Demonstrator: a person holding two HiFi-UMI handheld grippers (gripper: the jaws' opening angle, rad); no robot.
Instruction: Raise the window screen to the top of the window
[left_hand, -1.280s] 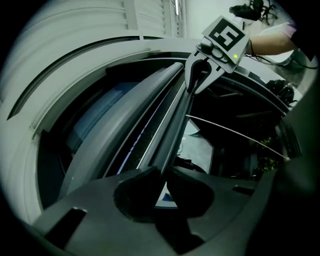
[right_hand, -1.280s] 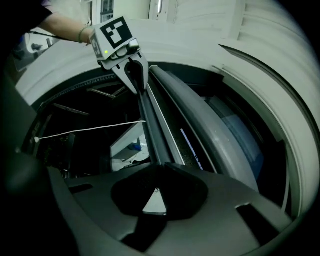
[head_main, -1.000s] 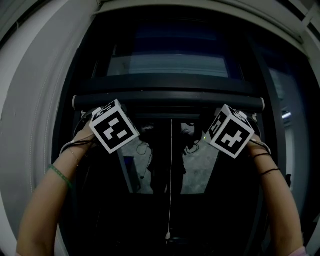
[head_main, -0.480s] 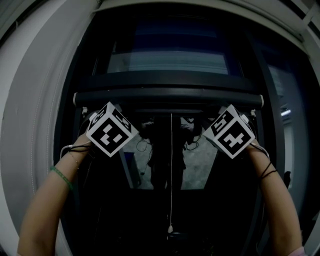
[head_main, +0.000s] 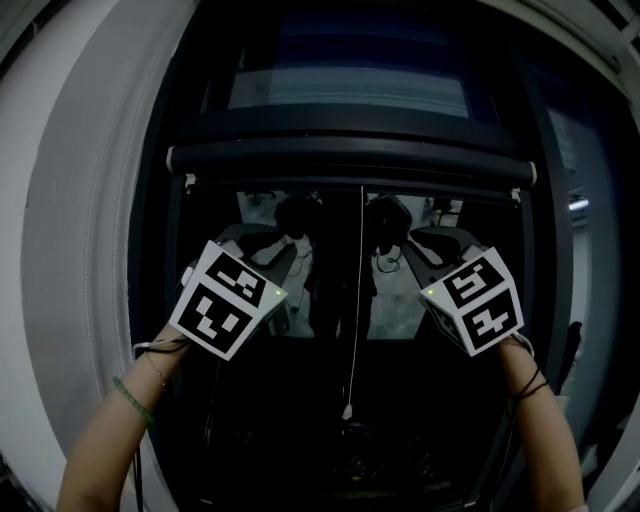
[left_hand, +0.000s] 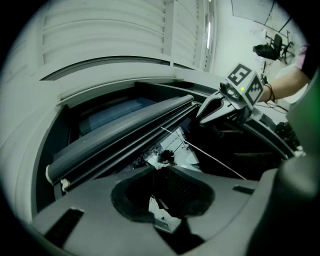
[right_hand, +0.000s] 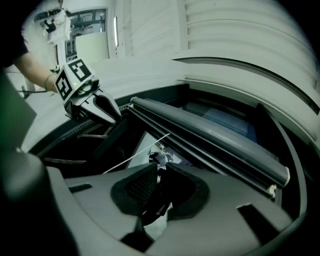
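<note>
The window screen is rolled up into a dark bar (head_main: 350, 160) across the top of the window; the bar also shows in the left gripper view (left_hand: 125, 132) and the right gripper view (right_hand: 210, 135). A thin white pull cord (head_main: 358, 300) hangs from its middle down to a small knob (head_main: 347, 411). My left gripper (head_main: 277, 260) sits below the bar's left half and my right gripper (head_main: 425, 247) below its right half. Both are clear of the bar, and their jaws look shut with nothing between them (left_hand: 165, 162) (right_hand: 160, 162).
Dark glass (head_main: 330, 300) below the bar reflects the room. A wide white window frame (head_main: 90, 250) curves round the left side and a dark upright frame (head_main: 540, 250) stands at the right. White slatted panels (left_hand: 110, 30) lie above the window.
Both grippers have come down and away from the bar, which they were touching a second ago. The bar now sits higher in the head view.
</note>
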